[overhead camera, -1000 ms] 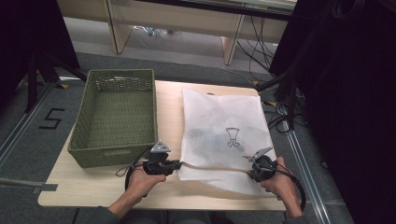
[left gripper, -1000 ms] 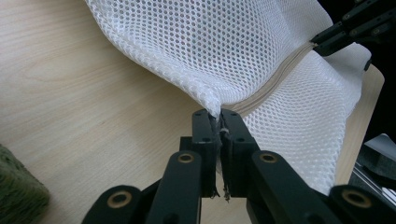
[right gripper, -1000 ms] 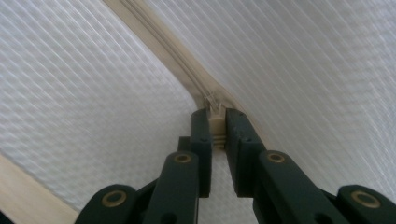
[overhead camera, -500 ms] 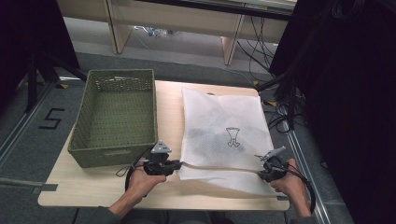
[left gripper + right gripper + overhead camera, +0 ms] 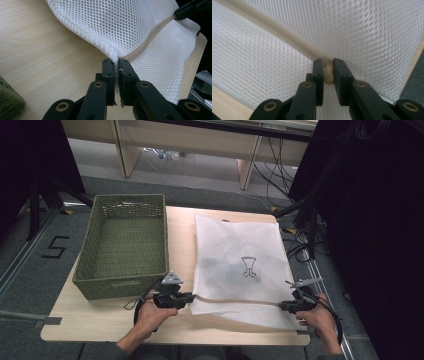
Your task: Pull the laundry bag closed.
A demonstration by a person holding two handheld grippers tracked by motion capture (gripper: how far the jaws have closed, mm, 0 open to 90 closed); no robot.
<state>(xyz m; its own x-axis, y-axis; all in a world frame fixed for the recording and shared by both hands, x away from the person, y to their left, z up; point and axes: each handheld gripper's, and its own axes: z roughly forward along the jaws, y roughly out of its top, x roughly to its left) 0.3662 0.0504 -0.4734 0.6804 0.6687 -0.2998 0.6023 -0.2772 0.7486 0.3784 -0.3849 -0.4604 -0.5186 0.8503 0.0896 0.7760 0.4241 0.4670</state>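
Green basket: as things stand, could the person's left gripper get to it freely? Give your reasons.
Probably not yet. The left gripper is shut on the near corner of the white mesh bag, so it is occupied. Once it lets go, the green basket stands just beyond it with bare table between.

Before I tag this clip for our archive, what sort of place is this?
Probably a lab or recording workspace: a small wooden table on grey carpet, a number 5 taped on the floor, and loose cables beside black curtains.
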